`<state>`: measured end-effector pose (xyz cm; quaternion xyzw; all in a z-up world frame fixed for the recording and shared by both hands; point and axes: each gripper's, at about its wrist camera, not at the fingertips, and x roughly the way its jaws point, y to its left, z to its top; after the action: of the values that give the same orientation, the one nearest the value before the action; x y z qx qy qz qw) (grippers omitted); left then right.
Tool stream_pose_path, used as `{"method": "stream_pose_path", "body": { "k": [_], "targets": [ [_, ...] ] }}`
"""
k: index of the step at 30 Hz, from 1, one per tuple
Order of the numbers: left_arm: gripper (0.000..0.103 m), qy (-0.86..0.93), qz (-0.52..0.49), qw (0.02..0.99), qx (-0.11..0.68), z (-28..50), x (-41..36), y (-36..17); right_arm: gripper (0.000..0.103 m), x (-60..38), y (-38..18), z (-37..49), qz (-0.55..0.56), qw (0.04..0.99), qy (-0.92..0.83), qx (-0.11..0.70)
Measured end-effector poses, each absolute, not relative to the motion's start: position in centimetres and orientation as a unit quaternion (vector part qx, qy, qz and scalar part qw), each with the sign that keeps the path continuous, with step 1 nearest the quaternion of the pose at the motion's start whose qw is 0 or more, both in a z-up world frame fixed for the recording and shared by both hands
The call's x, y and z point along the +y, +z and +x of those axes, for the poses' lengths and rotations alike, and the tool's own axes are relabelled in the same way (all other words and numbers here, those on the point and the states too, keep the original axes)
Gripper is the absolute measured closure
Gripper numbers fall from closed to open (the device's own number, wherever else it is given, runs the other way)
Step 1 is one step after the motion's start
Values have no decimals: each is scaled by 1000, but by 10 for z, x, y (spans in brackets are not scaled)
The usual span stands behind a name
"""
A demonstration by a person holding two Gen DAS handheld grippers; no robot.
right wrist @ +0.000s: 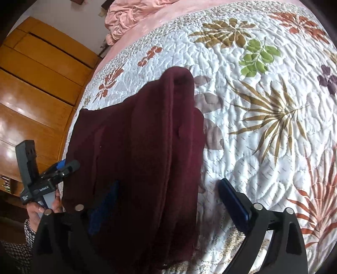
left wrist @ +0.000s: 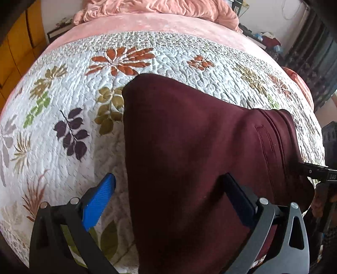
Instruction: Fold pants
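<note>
- The maroon pants lie folded on the bed's quilt, filling the centre and lower right of the left wrist view; their lower edge runs out of the frame bottom, so the full outline is cut off.
- In the right wrist view the pants fill the centre-left, stacked in several layers with a rounded fold bulging at the top; the bottom edge again leaves the frame.
- The cloth is matte, soft and thick; a stitched pocket slit and a gathered waistband show at the right of the left wrist view.
- The left gripper is spread wide: its ribbed blue pad sits over the quilt at lower left, the other finger over the pants, nothing pinched. Whether that finger touches the cloth is hard to tell.
- The right gripper is likewise spread, straddling the pants' right edge; its left finger is dark against the fabric, and contact is unclear.
- At the left edge of the right wrist view the other gripper appears, held in a hand partly hidden behind it.
- The quilt is white, puckered with stitching, printed with rust, olive, green and purple leaves.
- A pink blanket is bunched at the top of the frame.
- A glossy wooden wardrobe fills the upper left of the right wrist view.
</note>
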<state>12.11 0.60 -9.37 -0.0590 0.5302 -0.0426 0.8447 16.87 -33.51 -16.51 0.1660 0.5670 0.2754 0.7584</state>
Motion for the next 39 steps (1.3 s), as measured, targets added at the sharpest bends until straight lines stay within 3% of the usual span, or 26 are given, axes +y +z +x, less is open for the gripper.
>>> {"method": "stream_pose_path", "body": {
  "k": [6,17,24,25,26,28,31,35,39],
  "targets": [
    [2,-47,-84,836,540,121,9,-105,3,-326,-168,177,161,760,283,562],
    [3,-174,-231,747,598,108,57,-134,3,-324,-162,168,159,751,326,552],
    [4,-213,-265,721,604,116,46,-147,9,-313,-173,170,180,732,352,555],
    [5,-208,-260,721,608,118,41,-148,14,-314,-173,171,183,732,351,555],
    [17,-207,-249,724,609,118,37,-147,18,-316,-172,171,187,731,349,556],
    [26,-205,-249,724,609,117,33,-144,40,-325,-171,172,200,729,346,556],
    [42,-194,-259,725,608,117,34,-141,55,-335,-168,172,224,721,355,551],
    [56,-190,-277,729,596,115,38,-133,59,-338,-161,168,230,722,360,544],
    [54,-190,-263,735,595,115,34,-133,55,-341,-163,167,219,725,358,546]
  ]
}}
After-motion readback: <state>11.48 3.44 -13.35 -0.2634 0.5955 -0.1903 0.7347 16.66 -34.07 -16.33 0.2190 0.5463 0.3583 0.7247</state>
